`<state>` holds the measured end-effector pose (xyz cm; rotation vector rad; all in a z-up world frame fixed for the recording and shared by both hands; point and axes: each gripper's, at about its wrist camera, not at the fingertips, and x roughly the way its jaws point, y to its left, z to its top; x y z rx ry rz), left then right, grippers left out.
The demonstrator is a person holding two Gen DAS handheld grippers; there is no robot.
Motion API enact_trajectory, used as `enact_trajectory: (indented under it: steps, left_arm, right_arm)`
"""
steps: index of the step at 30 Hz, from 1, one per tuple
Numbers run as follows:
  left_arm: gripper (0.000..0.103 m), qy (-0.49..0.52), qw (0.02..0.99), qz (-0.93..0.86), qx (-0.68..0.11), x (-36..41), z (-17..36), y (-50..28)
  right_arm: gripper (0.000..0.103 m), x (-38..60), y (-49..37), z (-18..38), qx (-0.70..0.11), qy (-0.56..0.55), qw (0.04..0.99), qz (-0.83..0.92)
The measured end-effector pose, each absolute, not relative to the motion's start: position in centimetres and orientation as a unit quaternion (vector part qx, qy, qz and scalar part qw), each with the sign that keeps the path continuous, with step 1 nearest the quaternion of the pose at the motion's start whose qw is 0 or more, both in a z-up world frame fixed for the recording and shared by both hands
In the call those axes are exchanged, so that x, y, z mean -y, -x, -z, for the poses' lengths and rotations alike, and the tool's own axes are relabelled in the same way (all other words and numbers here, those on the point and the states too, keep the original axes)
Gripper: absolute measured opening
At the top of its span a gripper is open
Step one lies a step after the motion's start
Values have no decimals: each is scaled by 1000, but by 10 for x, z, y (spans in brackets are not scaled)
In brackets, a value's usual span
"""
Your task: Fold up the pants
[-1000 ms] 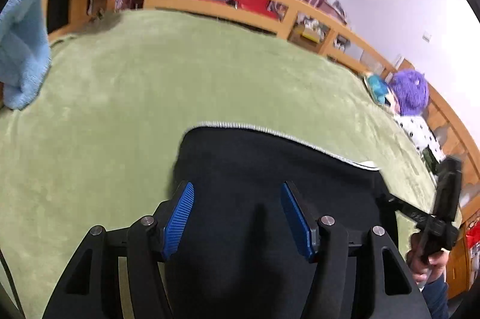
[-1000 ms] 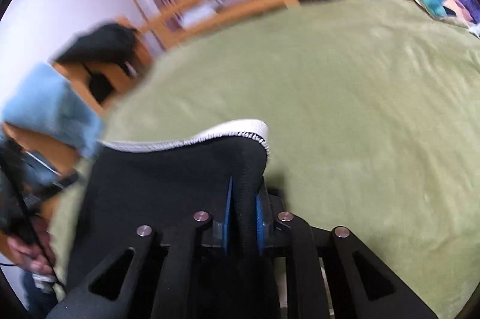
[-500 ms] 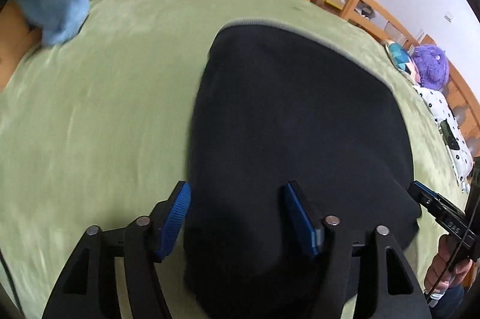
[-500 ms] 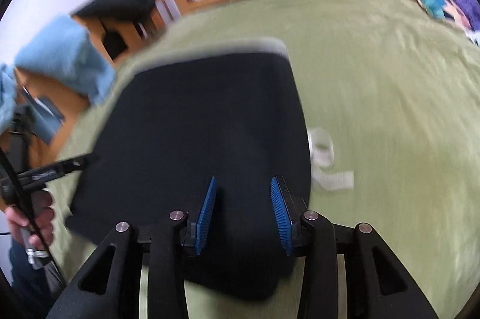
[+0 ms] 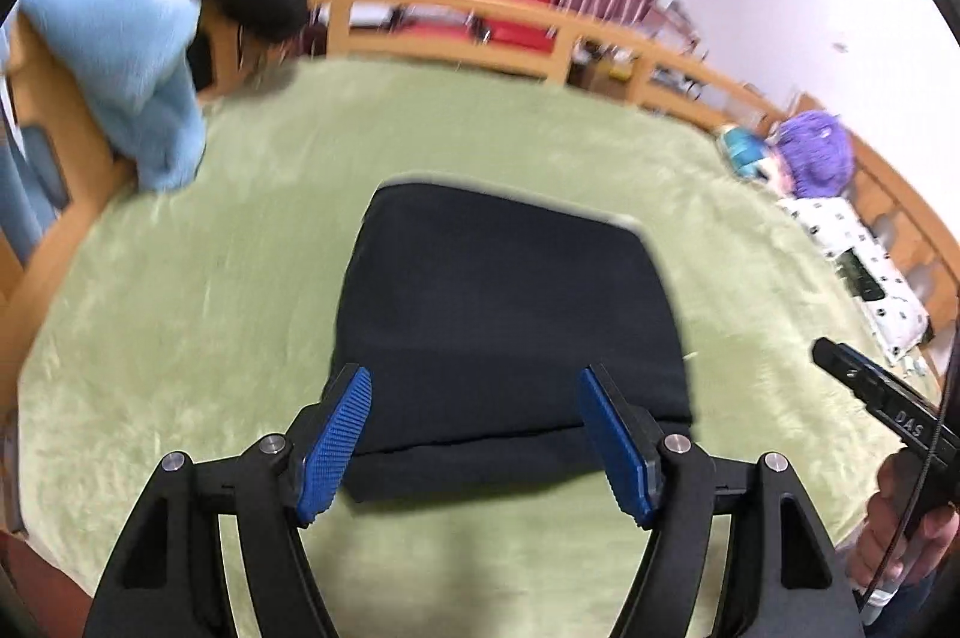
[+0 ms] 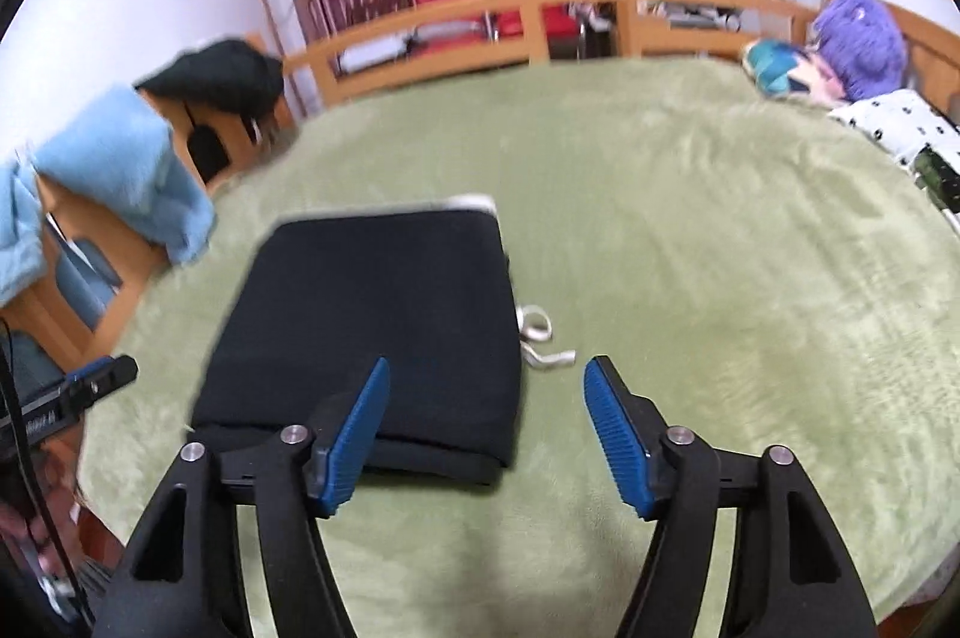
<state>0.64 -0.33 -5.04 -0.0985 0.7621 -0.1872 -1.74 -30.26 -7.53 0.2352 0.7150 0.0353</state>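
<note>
I see the black pants [image 5: 510, 314] lying folded into a flat rectangle on the green blanket [image 5: 210, 314], toward its near left part, with a white drawstring [image 6: 543, 341] trailing out on their right edge. My left gripper [image 5: 474, 434] hangs above the near edge of the pants, its blue pads [image 5: 336, 434] spread wide and gripping nothing. My right gripper [image 6: 486, 428] has just been opening; its jaws now stand wide with nothing between them, above the near right corner of the pants. A light blue towel [image 5: 120, 62] drapes over the wooden bed frame [image 5: 540, 32] at far left. A purple plush toy [image 6: 861, 50] sits at far right.
</note>
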Motion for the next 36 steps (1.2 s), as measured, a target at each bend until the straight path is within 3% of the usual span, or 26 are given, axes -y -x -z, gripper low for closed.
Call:
enact_trajectory:
  steps: [4, 6, 7, 11, 36]
  left_arm:
    - [79, 22, 935, 90, -343, 22, 24, 21]
    - [83, 10, 938, 90, -334, 28, 17, 29]
    - [84, 9, 940, 90, -328, 30, 13, 36]
    - [87, 12, 941, 97, -324, 34, 10, 47]
    - [88, 4, 948, 58, -312, 33, 10, 57]
  right_arm:
    - [73, 299, 39, 46, -325, -113, 939, -14]
    - [81, 295, 52, 38, -317, -117, 941, -16]
    - [94, 293, 56, 36, -315, -117, 942, -13]
    - [101, 288, 69, 33, -303, -92, 948, 8]
    - [102, 280, 83, 34, -307, -76, 948, 23]
